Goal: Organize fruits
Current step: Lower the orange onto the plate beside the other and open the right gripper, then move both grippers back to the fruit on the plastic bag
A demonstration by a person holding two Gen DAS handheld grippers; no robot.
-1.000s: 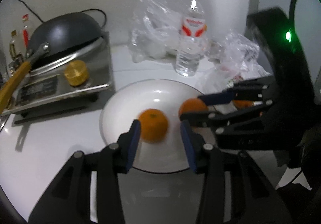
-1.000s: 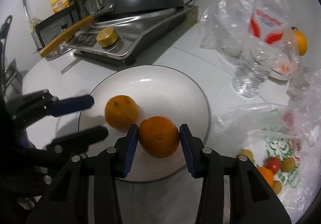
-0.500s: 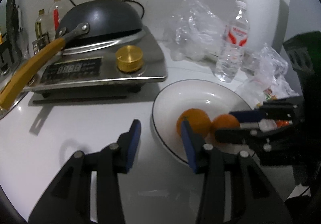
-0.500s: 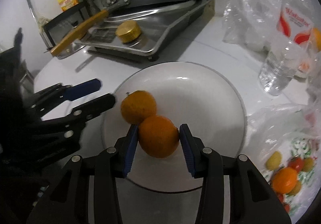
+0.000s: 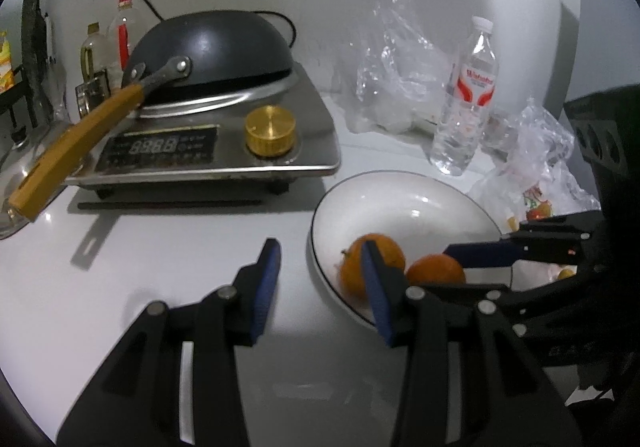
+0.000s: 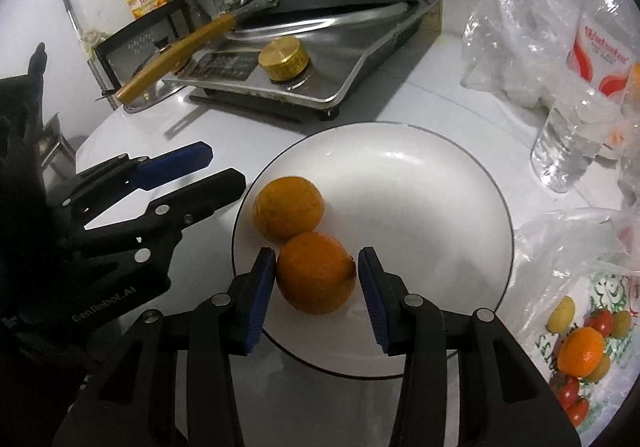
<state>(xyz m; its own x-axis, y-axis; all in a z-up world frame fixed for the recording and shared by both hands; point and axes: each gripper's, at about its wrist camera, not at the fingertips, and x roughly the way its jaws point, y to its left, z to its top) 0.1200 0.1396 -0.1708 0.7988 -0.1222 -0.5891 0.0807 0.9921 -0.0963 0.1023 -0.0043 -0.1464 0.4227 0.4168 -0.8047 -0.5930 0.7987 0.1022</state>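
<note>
Two oranges touch on the white plate [image 6: 460,175]. The right gripper [image 6: 316,279] has its fingers spread around the near orange [image 6: 316,273], a small gap on the right side. The left gripper [image 5: 320,279] hangs over the counter [image 5: 160,247] by the plate's rim, fingers apart, empty. The far orange [image 6: 288,213] lies free.

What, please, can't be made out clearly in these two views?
- Right tool: whether its pads grip the near orange or have just let go; a thin gap shows on one side.
- Far orange, left view: partly hidden by a left tool finger.
- Bag fruits, right view: small, blurred by plastic.
</note>
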